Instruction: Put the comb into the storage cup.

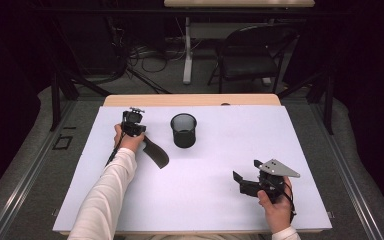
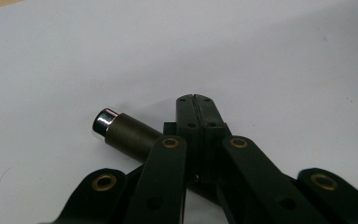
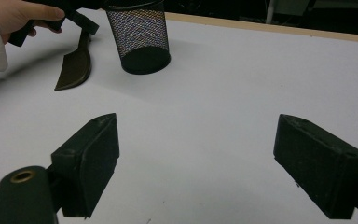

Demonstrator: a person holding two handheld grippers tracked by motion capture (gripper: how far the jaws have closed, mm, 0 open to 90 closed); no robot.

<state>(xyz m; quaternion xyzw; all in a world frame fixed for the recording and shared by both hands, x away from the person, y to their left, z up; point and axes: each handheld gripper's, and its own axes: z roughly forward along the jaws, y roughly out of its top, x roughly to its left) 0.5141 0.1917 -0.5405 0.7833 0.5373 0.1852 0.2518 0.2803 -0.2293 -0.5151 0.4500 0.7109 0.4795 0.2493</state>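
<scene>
A dark brown knife-shaped tool (image 1: 156, 152) lies on the white sheet, left of a black mesh cup (image 1: 183, 130). My left gripper (image 1: 139, 131) is at the tool's handle end. In the left gripper view that gripper (image 2: 196, 99) has its pads pressed together, and the brown handle with a chrome cap (image 2: 130, 135) runs crosswise beneath them. I cannot tell whether the two touch. My right gripper (image 1: 244, 182) stands open near the front right, nothing between its fingers. The right gripper view has its gripper (image 3: 196, 140) facing the cup (image 3: 140, 35), the tool (image 3: 73, 69) and the left gripper (image 3: 77, 17).
The white sheet (image 1: 220, 150) covers a wooden table whose far edge (image 1: 190, 100) shows. A folding chair (image 1: 252, 55), a table leg and cables stand on the floor beyond. The sheet between the cup and my right gripper is bare.
</scene>
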